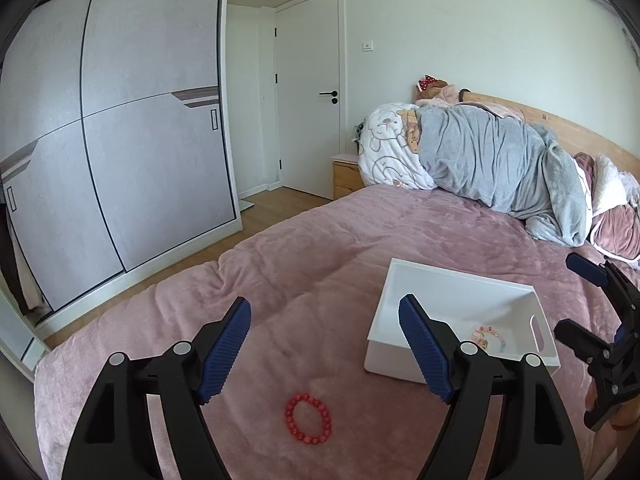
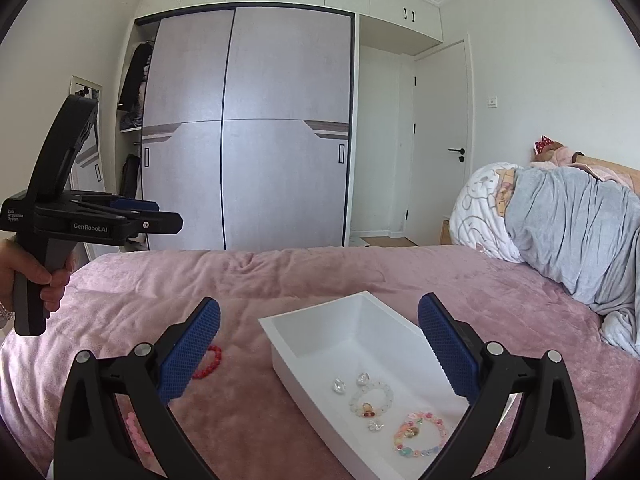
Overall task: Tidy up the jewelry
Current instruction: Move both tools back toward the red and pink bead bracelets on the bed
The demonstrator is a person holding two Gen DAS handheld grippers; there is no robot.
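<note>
A red bead bracelet (image 1: 308, 419) lies on the pink bedspread (image 1: 304, 272), just below and between my left gripper's (image 1: 326, 350) open, empty fingers; it shows partly behind a finger in the right wrist view (image 2: 208, 362). A white tray (image 1: 460, 300) sits to the right. In the right wrist view the tray (image 2: 360, 320) holds a clear bracelet (image 2: 371, 399), a pastel bracelet (image 2: 420, 434) and small crystal pieces (image 2: 339, 385). My right gripper (image 2: 320, 354) is open and empty above the tray. A pink bead bracelet (image 2: 136, 436) lies partly hidden under its left finger.
Piled grey and cartoon-print bedding (image 1: 480, 160) lies at the head of the bed. A grey sliding wardrobe (image 2: 248, 128) stands beyond the bed's far edge, a white door (image 1: 308, 92) and a wooden nightstand (image 1: 344, 178) beside it.
</note>
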